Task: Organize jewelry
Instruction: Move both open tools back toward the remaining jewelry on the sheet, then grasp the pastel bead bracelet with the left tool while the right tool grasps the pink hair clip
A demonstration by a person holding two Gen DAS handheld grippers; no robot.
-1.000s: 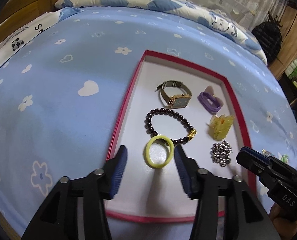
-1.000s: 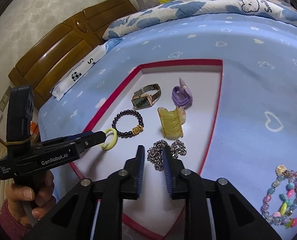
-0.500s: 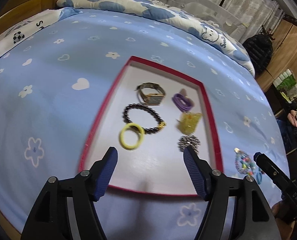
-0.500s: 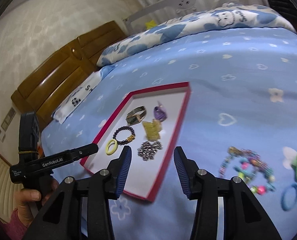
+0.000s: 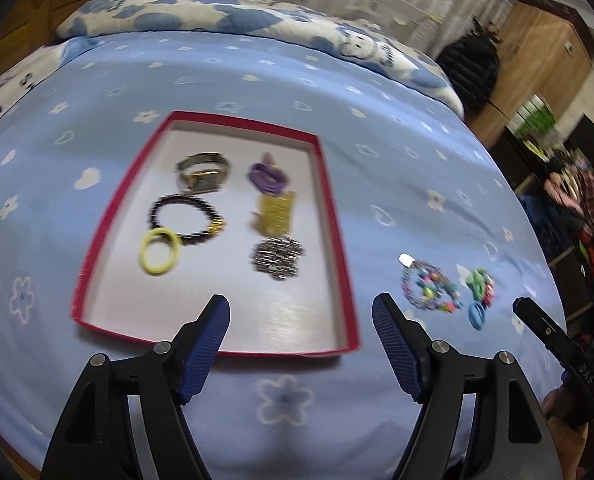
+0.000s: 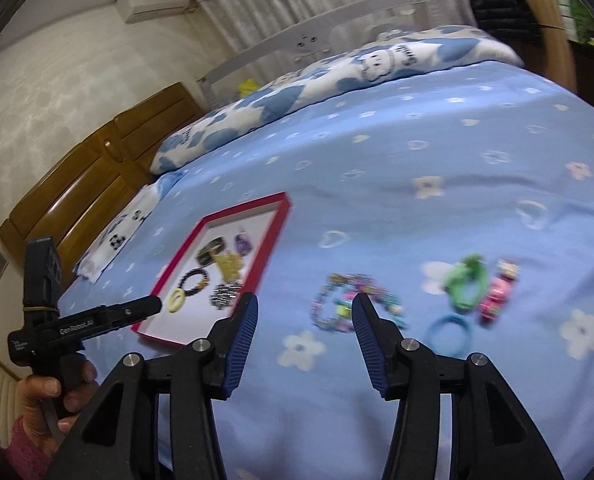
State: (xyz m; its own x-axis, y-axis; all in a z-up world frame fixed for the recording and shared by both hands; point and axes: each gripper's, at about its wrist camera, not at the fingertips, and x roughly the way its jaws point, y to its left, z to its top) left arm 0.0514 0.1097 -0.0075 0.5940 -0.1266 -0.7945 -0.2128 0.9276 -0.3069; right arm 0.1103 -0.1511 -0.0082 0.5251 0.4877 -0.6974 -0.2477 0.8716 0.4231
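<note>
Jaws opening, empty, on left gripper [image 5: 301, 320] and right gripper [image 6: 303, 320]; beaded bracelet [image 6: 347, 304] lies right of red tray [image 5: 339, 248].

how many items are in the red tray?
6: watch, dark bead bracelet, yellow hair tie down the left; purple tie, yellow claw clip, silver chain down the right.

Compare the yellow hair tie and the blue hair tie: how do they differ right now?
The yellow hair tie lies inside the red tray; the blue hair tie lies on the bedsheet outside it. The yellow one sits beside a dark bead bracelet; the blue one sits by a green hair tie. Both lie flat and are plain loops, and no gripper holds either.
</note>
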